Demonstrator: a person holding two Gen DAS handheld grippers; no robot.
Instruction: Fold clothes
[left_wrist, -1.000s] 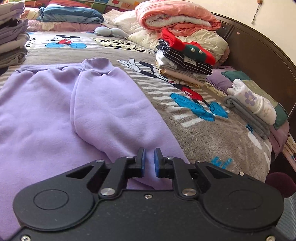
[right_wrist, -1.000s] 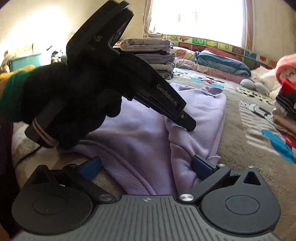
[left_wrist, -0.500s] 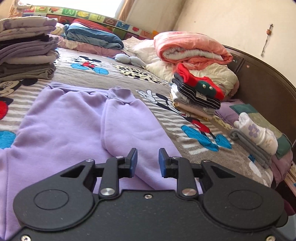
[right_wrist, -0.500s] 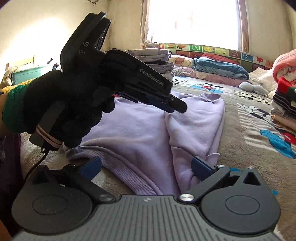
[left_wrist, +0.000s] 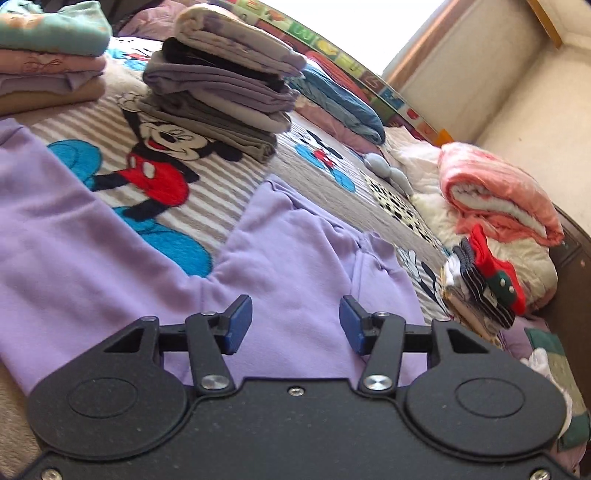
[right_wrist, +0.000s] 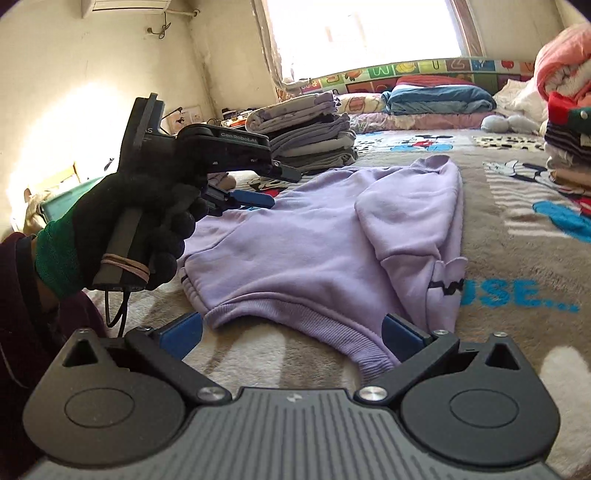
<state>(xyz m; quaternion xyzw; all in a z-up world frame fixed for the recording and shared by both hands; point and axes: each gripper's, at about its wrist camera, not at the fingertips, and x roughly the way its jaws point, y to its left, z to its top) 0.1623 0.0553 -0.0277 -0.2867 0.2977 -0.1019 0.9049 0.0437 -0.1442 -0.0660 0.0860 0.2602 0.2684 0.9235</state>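
While both your left gripper (left_wrist: 295, 319), jaws just opening, and right gripper (right_wrist: 291, 334) gape empty, take the soft, light, floppy purple sweatshirt (right_wrist: 314, 236) by its thick ribbed hem (right_wrist: 295, 321).

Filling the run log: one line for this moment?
left gripper: open, empty, just opened | right gripper: open, empty | lilac sweatshirt: one sleeve folded

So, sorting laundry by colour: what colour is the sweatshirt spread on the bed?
Plain lilac sweatshirt; clearest in the right wrist view.
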